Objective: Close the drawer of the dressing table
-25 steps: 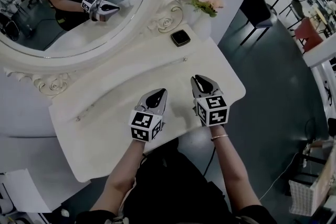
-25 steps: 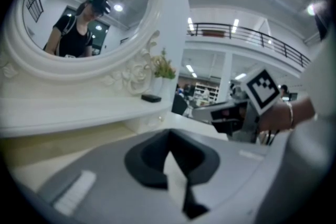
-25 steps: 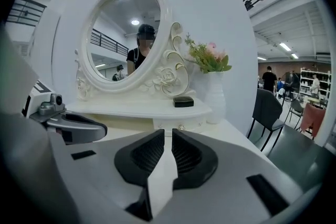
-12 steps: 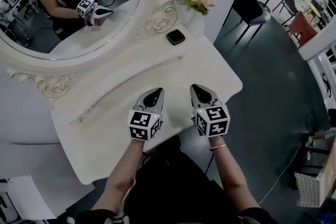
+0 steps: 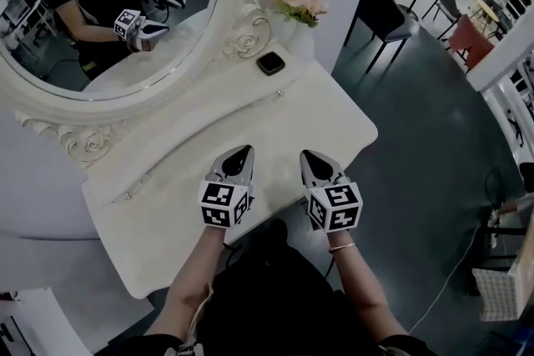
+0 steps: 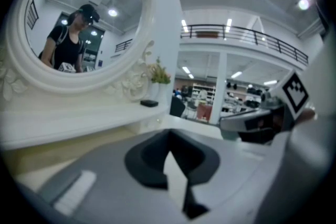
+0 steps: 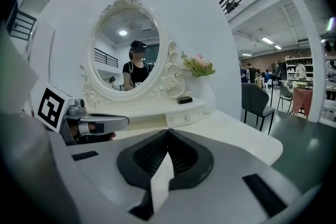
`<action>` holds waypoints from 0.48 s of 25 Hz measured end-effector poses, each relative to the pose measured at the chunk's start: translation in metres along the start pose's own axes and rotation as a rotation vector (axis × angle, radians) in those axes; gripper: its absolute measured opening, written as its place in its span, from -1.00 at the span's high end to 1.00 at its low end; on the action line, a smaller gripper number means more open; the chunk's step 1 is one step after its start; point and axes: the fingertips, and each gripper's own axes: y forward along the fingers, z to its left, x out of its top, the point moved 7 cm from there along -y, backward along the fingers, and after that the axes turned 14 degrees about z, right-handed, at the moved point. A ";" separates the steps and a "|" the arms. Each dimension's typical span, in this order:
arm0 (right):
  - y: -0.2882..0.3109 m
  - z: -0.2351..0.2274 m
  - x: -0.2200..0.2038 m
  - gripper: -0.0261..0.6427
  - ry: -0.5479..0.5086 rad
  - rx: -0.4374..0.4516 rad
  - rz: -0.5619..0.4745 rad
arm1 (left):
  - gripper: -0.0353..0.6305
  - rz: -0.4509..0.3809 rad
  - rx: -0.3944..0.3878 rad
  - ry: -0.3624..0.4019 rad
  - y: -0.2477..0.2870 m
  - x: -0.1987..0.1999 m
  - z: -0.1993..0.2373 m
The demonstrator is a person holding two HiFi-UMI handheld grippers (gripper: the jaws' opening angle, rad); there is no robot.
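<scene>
The white dressing table (image 5: 325, 117) fills the middle of the head view. Its small drawer (image 7: 185, 118) sits under the raised shelf, with a round knob (image 5: 279, 92); the drawer front looks flush with the shelf front. My left gripper (image 5: 242, 151) and right gripper (image 5: 309, 154) hover side by side over the tabletop near its front edge, well short of the drawer. Both are shut with nothing between the jaws. The left gripper view shows the left gripper (image 6: 169, 134) with jaw tips meeting. The right gripper (image 7: 168, 131) is the same, pointing toward the drawer.
An oval mirror (image 5: 100, 12) in a carved white frame stands at the back left and reflects the person. A vase of pink flowers (image 5: 292, 0) and a small black box (image 5: 270, 63) sit on the shelf. Dark chairs (image 5: 384, 12) stand on the grey floor to the right.
Both grippers have drawn back from the shelf toward the table's front edge. The right gripper's jaws have closed.
</scene>
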 end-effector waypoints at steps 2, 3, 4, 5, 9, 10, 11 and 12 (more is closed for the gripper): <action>-0.005 0.001 -0.004 0.91 0.004 -0.003 -0.001 | 0.88 -0.002 -0.001 0.002 -0.002 0.000 -0.001; -0.007 0.001 -0.007 0.91 0.007 -0.006 -0.001 | 0.88 -0.003 -0.002 0.003 -0.004 0.000 -0.002; -0.009 0.001 -0.010 0.91 0.010 -0.011 -0.001 | 0.88 -0.004 -0.003 0.004 -0.005 -0.001 -0.002; -0.011 0.001 -0.013 0.91 0.012 -0.016 -0.001 | 0.88 -0.005 -0.003 0.004 -0.006 -0.001 -0.003; -0.016 0.002 -0.024 0.91 0.026 -0.026 0.004 | 0.88 -0.013 -0.001 0.008 -0.009 -0.002 -0.002; -0.016 0.003 -0.026 0.91 0.031 -0.028 0.006 | 0.88 -0.013 -0.001 0.009 -0.010 -0.002 -0.002; -0.017 0.004 -0.028 0.91 0.035 -0.030 0.008 | 0.88 -0.014 -0.002 0.009 -0.010 -0.001 -0.002; -0.018 0.004 -0.030 0.91 0.039 -0.031 0.010 | 0.88 -0.014 -0.002 0.009 -0.011 -0.001 -0.002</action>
